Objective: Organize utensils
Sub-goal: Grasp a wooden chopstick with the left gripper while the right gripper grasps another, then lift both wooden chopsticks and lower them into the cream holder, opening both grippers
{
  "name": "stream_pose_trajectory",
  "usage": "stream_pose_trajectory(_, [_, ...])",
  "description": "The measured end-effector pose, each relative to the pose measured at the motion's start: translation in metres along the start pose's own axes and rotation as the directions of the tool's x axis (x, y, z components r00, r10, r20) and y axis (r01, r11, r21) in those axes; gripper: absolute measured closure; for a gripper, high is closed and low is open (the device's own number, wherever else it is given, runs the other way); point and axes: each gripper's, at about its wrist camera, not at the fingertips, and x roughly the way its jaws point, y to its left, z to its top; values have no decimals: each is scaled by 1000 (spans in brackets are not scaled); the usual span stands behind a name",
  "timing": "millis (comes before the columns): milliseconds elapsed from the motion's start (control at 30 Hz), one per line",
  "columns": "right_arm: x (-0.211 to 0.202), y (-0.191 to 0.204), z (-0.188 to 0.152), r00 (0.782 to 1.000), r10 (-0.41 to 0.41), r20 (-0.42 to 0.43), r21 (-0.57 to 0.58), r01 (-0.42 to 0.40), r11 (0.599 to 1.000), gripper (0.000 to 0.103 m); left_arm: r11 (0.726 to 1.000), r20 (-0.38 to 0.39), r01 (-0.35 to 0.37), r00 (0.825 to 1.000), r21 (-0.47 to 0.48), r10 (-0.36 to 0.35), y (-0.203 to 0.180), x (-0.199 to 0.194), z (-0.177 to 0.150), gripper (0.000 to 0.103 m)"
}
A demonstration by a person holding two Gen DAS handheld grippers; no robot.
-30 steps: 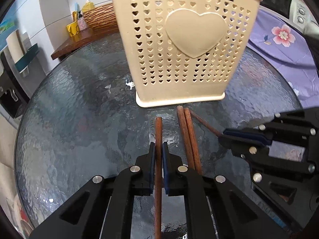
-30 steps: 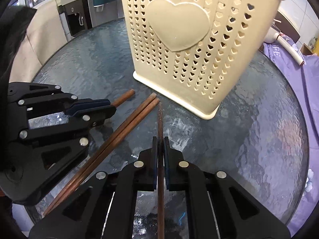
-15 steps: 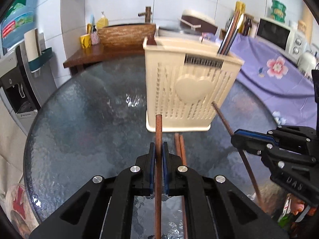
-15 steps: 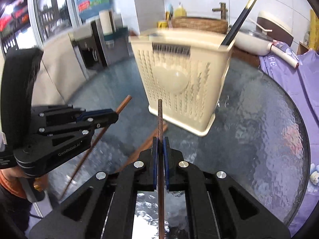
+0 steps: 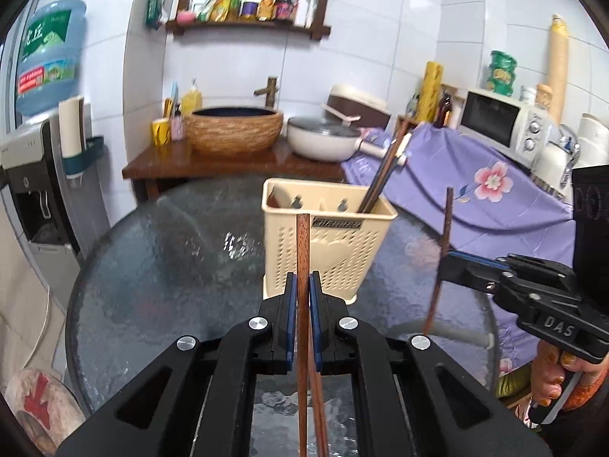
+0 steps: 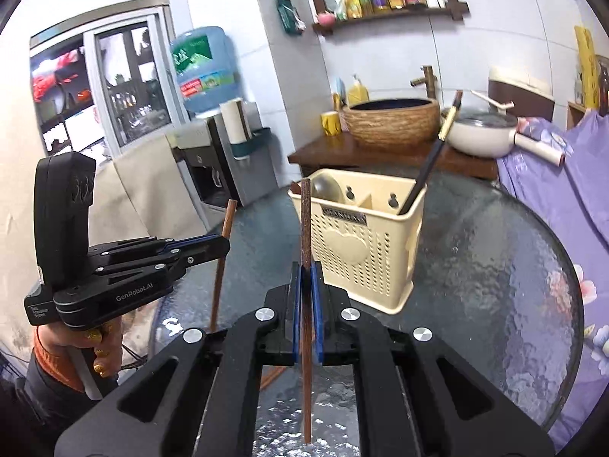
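Chopsticks clamped above round glass table, rim clear

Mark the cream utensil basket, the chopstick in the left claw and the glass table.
cream utensil basket (image 5: 344, 255), left wrist view, front wall
chopstick (image 5: 302, 243), left wrist view, upper shaft
glass table (image 5: 171, 266), left wrist view, bare top

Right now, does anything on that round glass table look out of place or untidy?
Yes. Two brown wooden chopsticks lie loose on the round glass table instead of standing in the cream perforated plastic holder. Nothing looks spilled or broken.
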Motion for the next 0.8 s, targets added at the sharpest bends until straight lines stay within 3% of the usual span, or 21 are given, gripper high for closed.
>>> stream_pose_trajectory(533, [-17, 6, 33, 999, 19, 32, -28, -18, 999, 97, 1000, 61, 24, 998, 19, -25, -8, -21, 26, 96])
stream_pose_trajectory(800, [-43, 4, 97, 989, -17, 150, -36, 23, 999, 97, 999, 114, 48, 992, -12, -47, -8, -32, 88, 96])
